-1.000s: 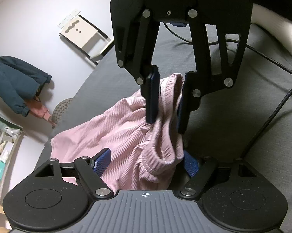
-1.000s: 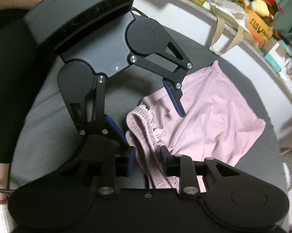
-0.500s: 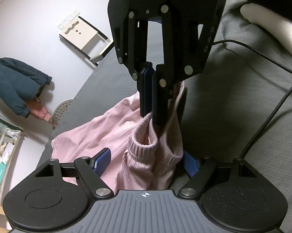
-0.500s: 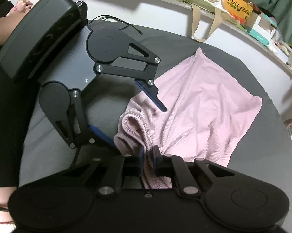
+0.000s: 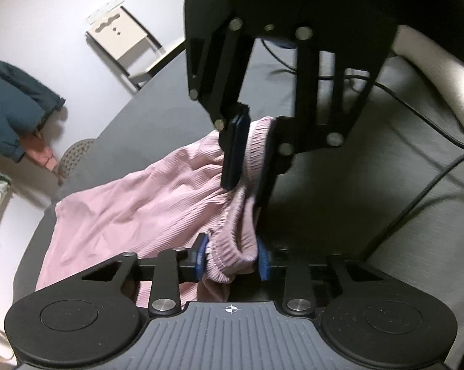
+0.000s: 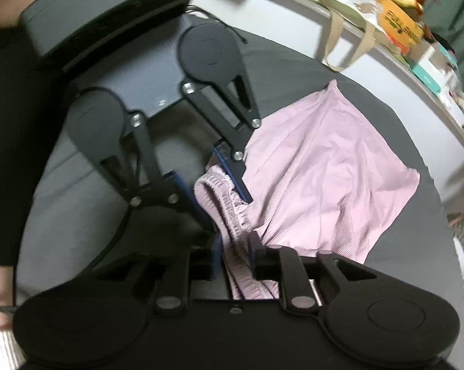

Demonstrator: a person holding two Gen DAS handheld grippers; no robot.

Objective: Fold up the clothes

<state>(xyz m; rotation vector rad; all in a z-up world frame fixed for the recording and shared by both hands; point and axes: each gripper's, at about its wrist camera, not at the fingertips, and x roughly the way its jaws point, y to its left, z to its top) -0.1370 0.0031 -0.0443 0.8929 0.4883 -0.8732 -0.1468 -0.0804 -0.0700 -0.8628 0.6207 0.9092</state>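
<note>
**Pink shorts pinched at the waistband**

Your pink ribbed shorts (image 5: 133, 203) lay spread on the dark grey bed cover (image 5: 370, 185), their gathered elastic waistband bunched at lower centre. Your left gripper (image 5: 232, 259) had narrowed its blue pads onto that waistband; your right gripper (image 6: 236, 262) clamped it too. Only the left view showed the white chair (image 5: 121, 37) at upper left; only the right showed the cluttered shelf (image 6: 401, 30) at upper right.

Both grippers are showing matte black linkage arms with round silver screw heads and blue finger pads (image 5: 263, 259). The left gripper (image 5: 232, 257) is carrying a ribbed grey base plate with a small white crosshair mark; the right gripper (image 6: 235, 254) is trailing thin black cables.
</note>
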